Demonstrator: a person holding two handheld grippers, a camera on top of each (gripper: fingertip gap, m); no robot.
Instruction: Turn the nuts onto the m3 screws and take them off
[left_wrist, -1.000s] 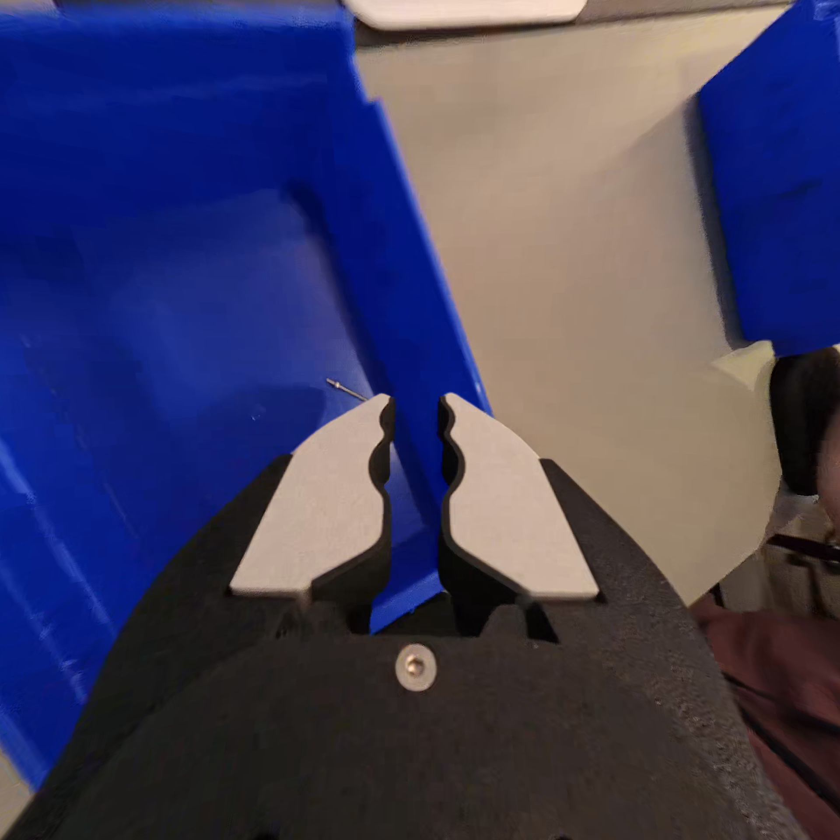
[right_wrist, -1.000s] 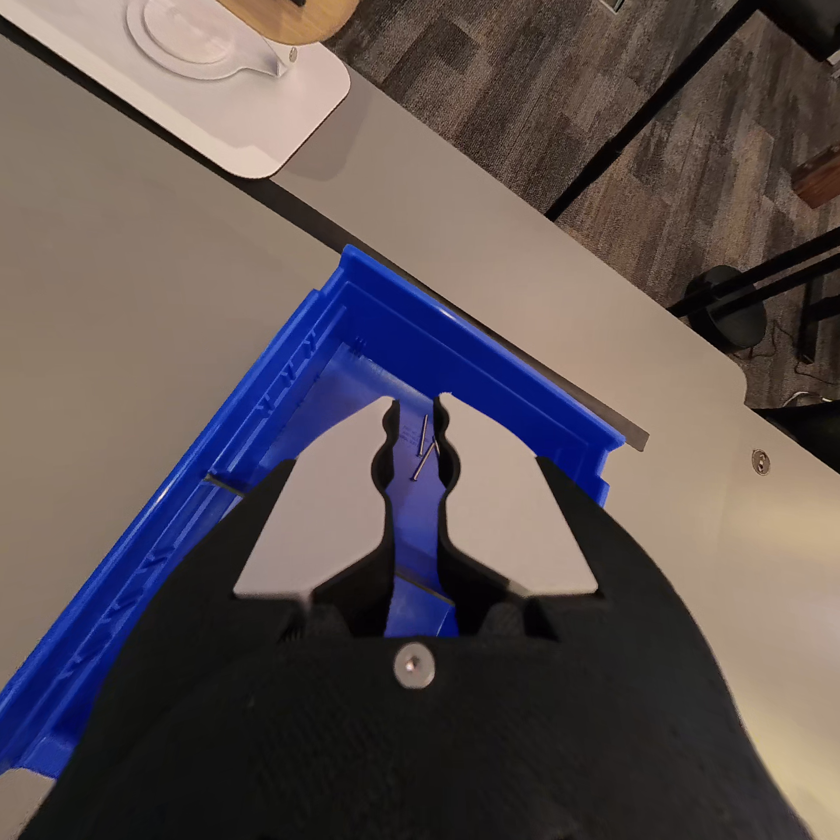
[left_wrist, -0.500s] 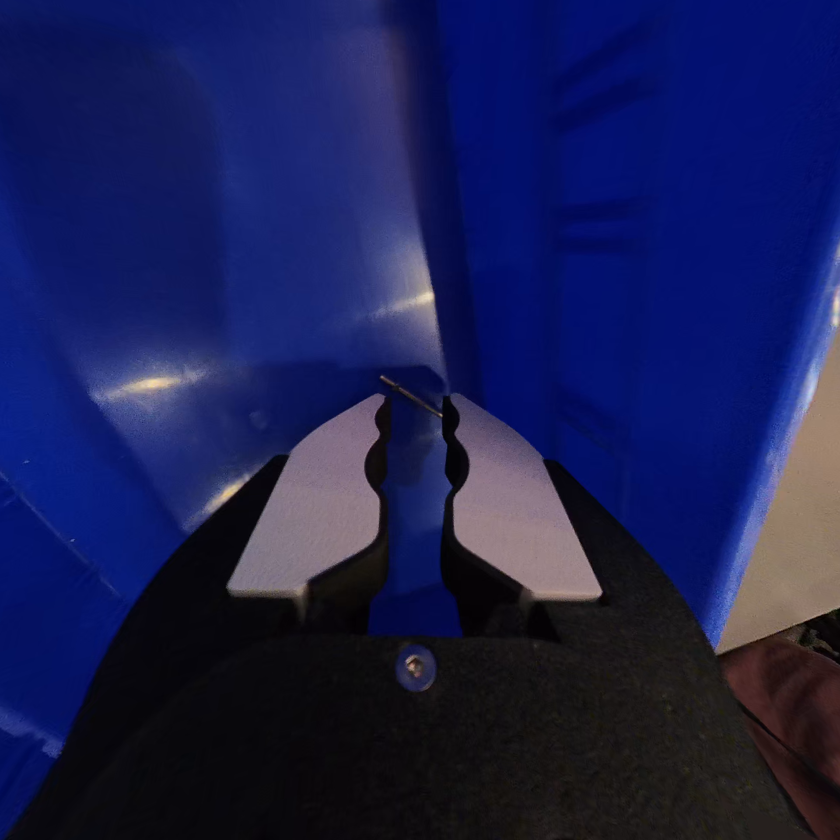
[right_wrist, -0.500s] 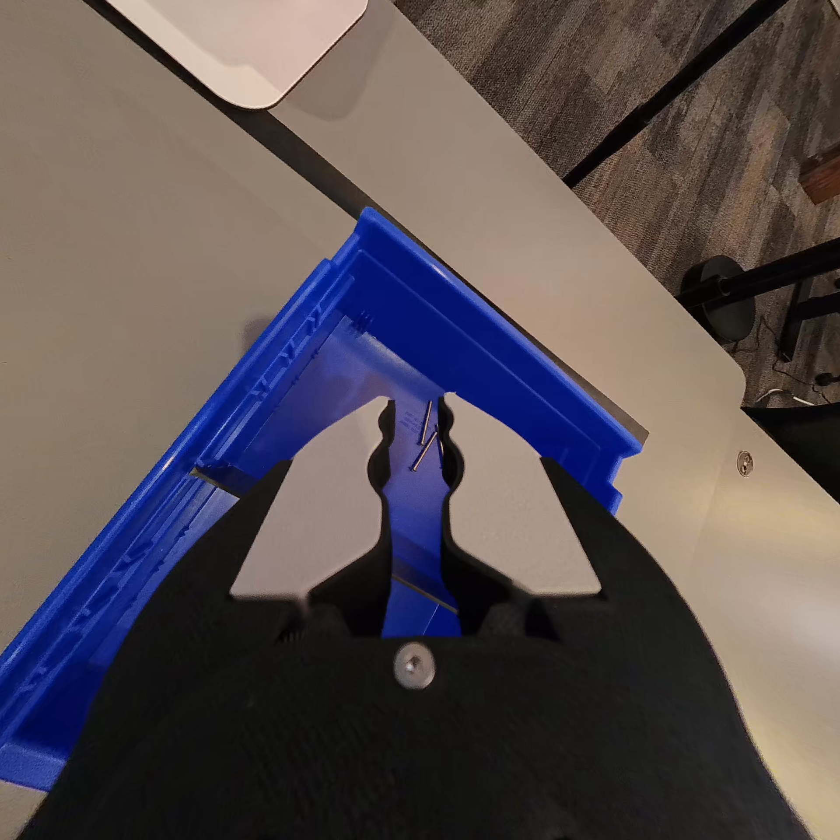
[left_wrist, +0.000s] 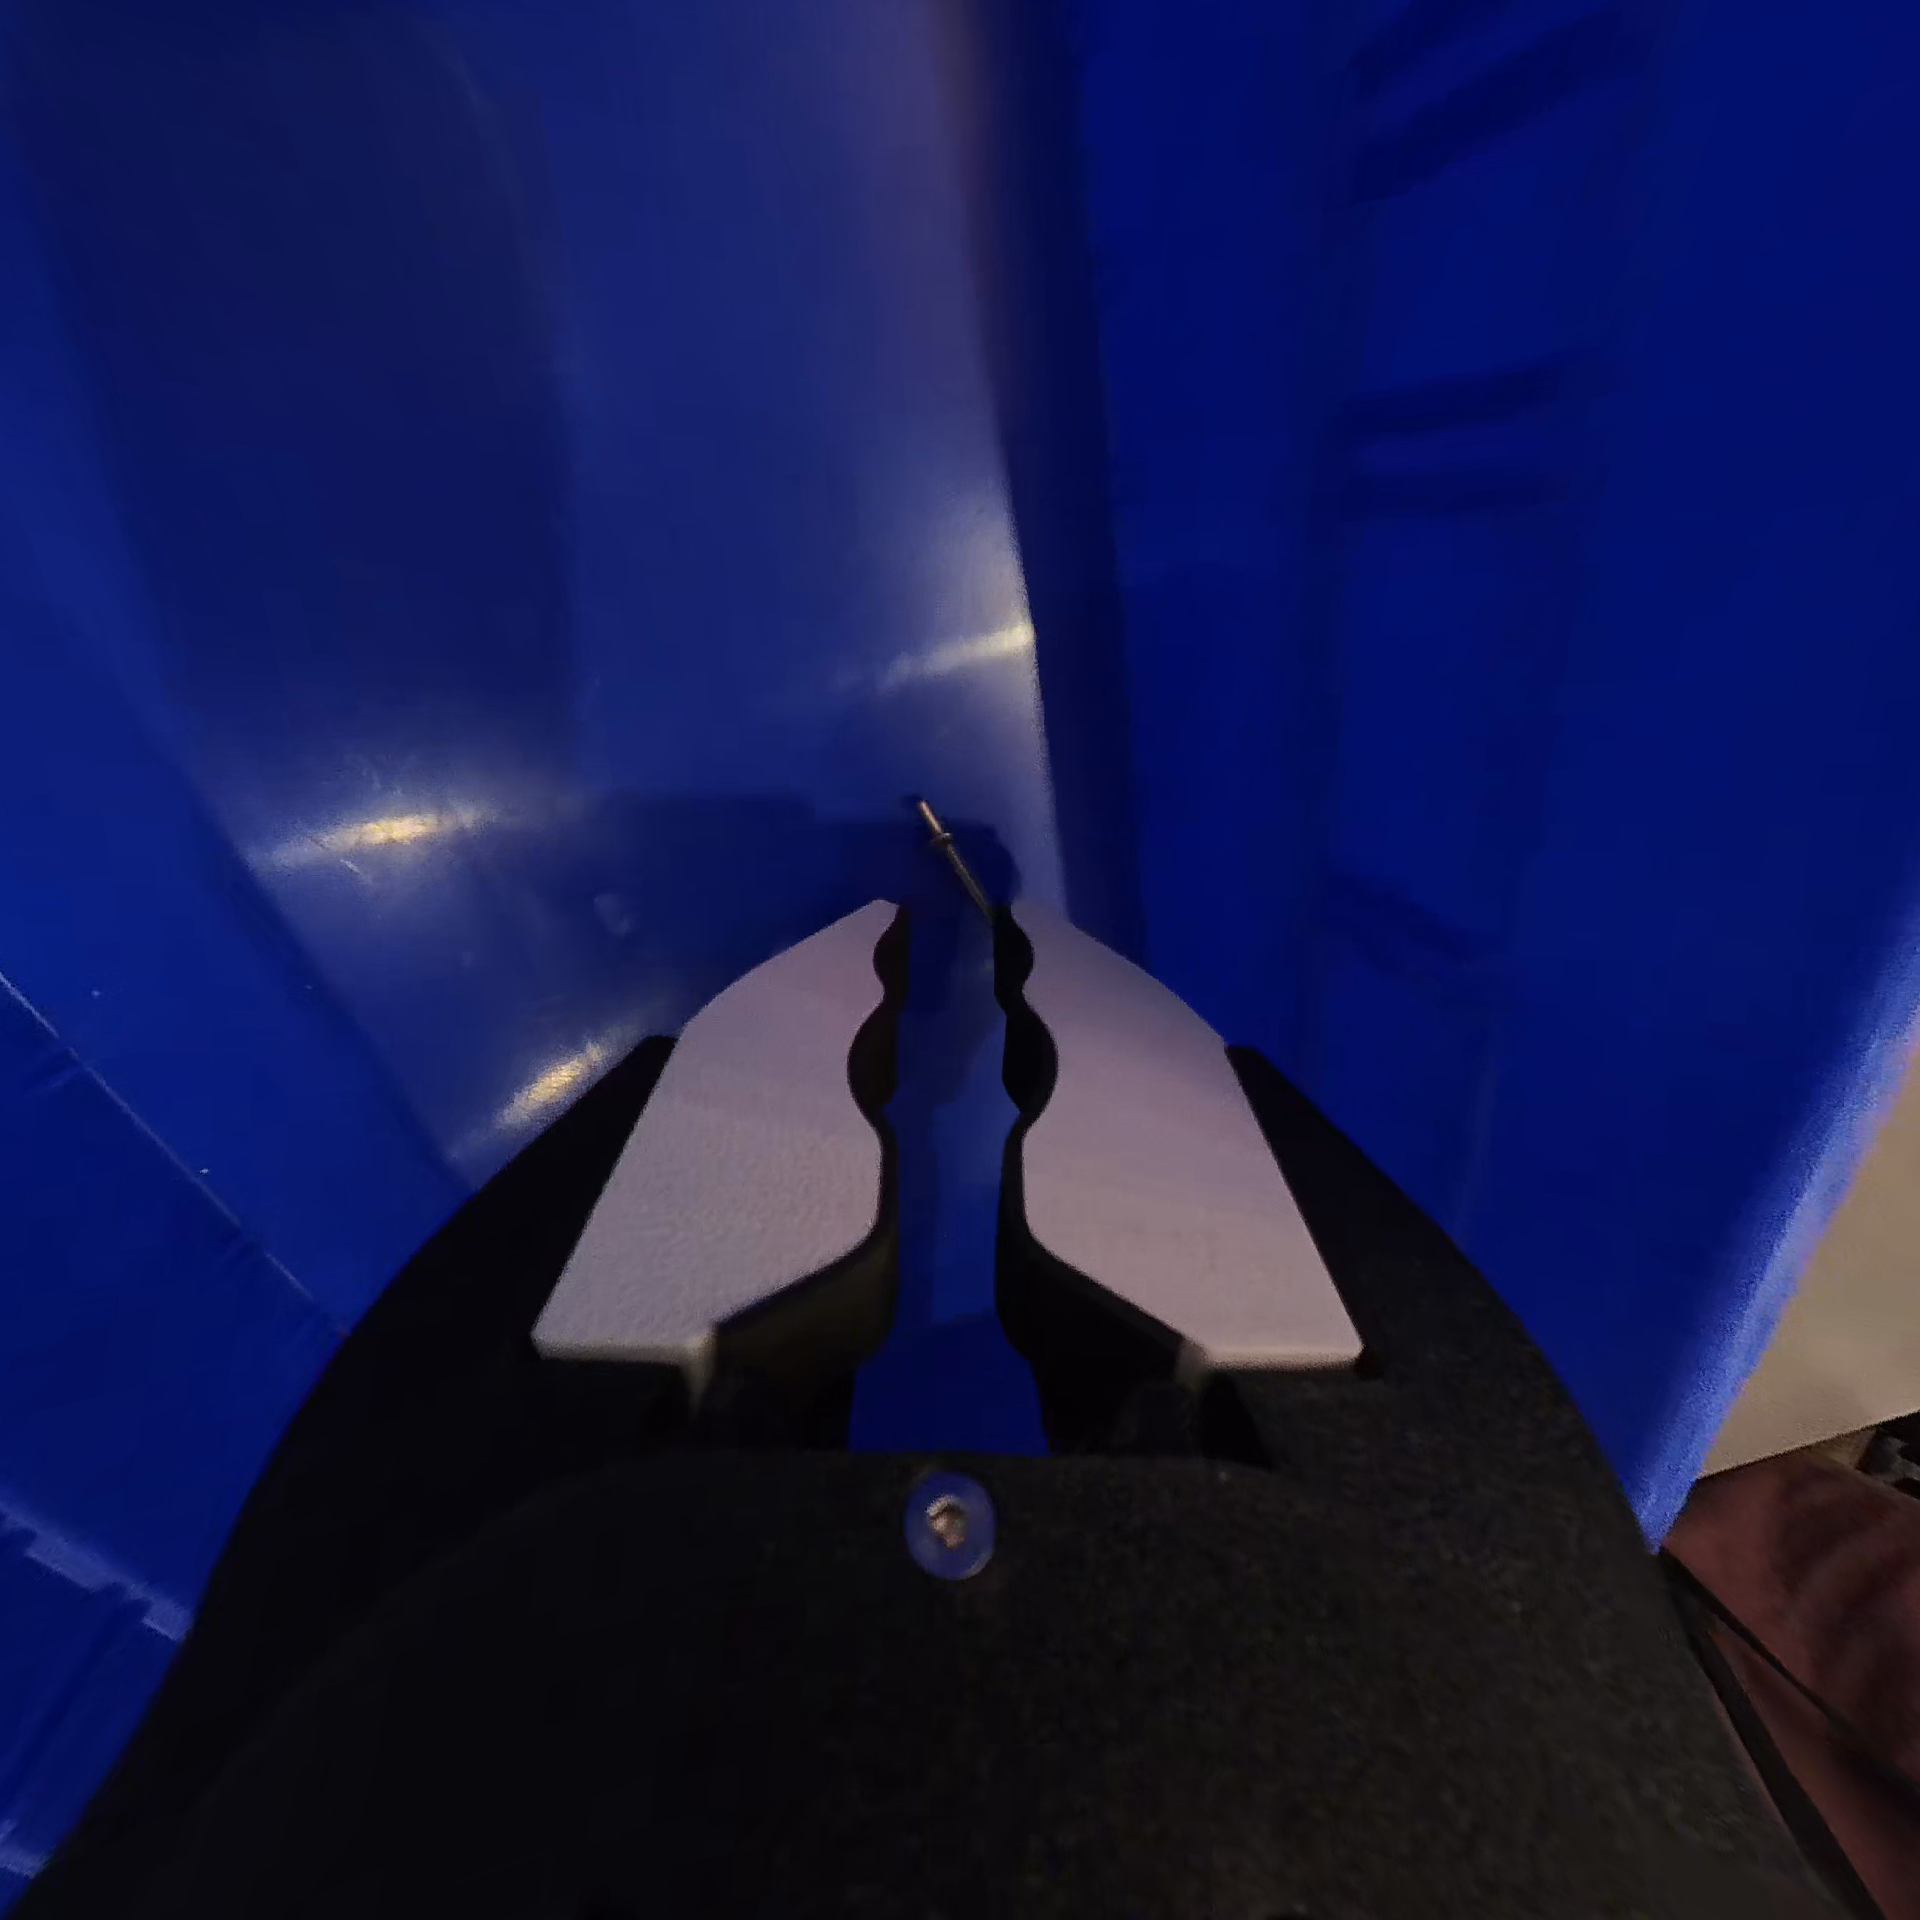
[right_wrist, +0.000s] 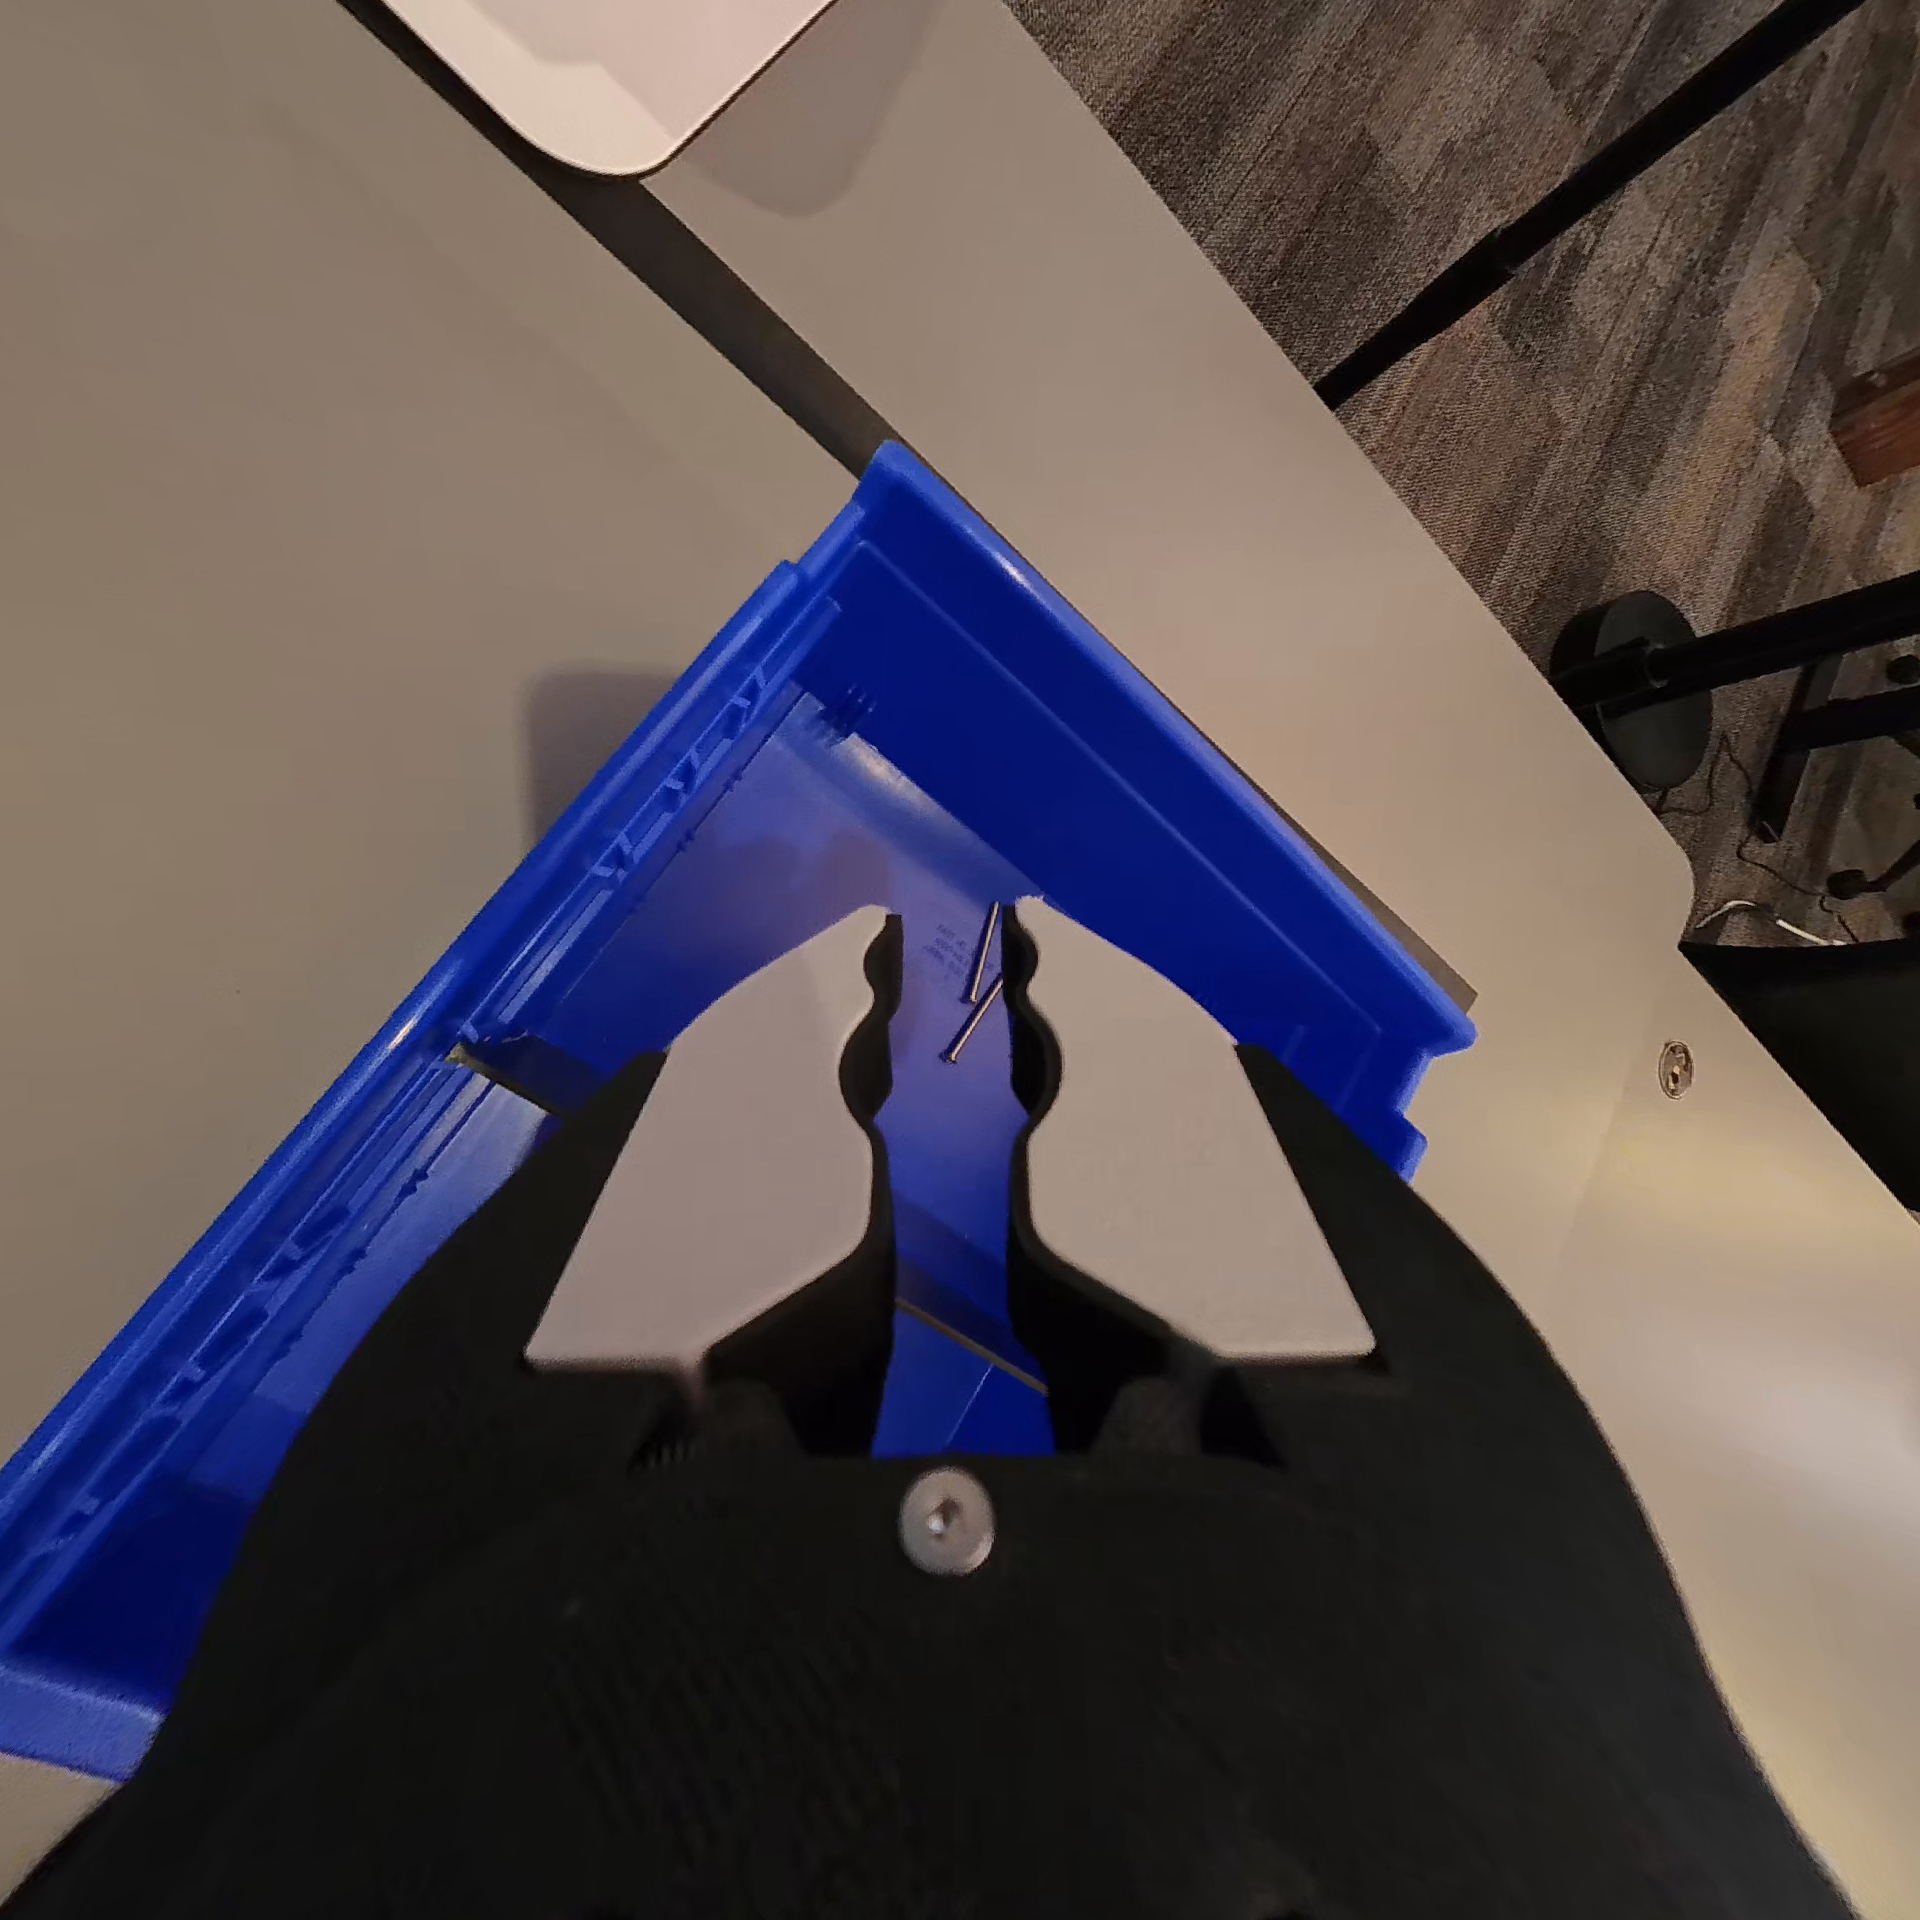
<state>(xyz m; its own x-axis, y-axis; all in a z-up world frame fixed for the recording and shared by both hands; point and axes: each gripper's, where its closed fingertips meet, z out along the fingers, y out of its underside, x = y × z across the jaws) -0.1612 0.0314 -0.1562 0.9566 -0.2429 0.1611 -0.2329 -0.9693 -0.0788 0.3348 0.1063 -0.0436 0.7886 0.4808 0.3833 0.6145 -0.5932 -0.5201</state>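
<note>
In the left wrist view, the left gripper (left_wrist: 948, 912) is being held slightly parted and empty inside a blue bin (left_wrist: 520, 468) — 1 thin screw (left_wrist: 954, 854) is lying just past its right fingertip, possibly touching it.

In the right wrist view, the right gripper (right_wrist: 951, 914) is being held likewise parted, gripping nothing, above another blue bin (right_wrist: 1091, 748) on the table (right_wrist: 312, 416) — 2 screws (right_wrist: 977, 997) are showing between its fingers.
</note>
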